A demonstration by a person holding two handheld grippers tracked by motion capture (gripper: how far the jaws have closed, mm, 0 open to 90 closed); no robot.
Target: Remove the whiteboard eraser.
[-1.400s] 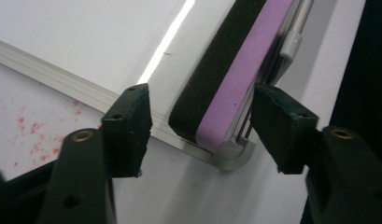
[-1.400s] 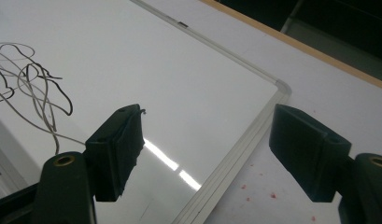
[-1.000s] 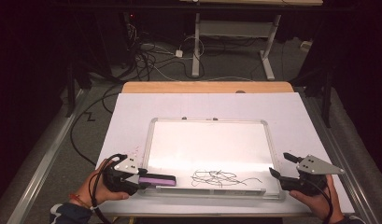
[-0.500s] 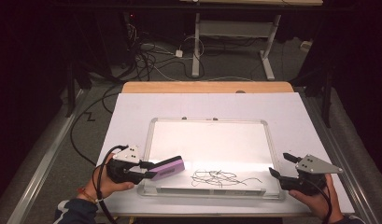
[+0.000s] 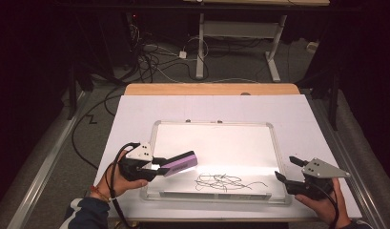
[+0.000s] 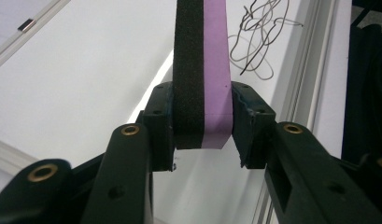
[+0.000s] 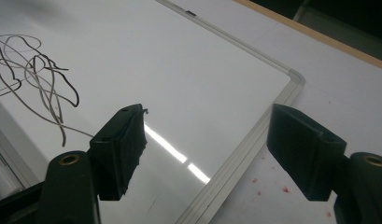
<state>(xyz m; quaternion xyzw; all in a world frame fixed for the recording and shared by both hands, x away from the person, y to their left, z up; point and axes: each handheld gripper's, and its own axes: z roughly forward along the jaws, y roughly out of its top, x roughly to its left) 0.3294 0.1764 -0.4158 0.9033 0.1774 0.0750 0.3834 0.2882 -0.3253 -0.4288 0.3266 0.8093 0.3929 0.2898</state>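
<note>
The left tool point(image 5: 154, 167) is clenched on a purple-and-black eraser point(image 5: 179, 163), held above the near left part of the whiteboard point(image 5: 216, 143), left of the black scribble point(image 5: 226, 181). The right tool point(image 5: 285, 169) is released, its jaws straddling the board's right frame without pressing on it. The likely trouble: with the frame ungripped the board could slide on the bench point(image 5: 135, 119) once wiping begins, and the eraser, gripped at one end, could twist and smear. The scribble forms no words; no brand or label is readable

Glossy smooth whiteboard point(image 5: 230, 148) w/ metal frame; eraser point(image 6: 202, 70) matt foam, black felt.
</note>
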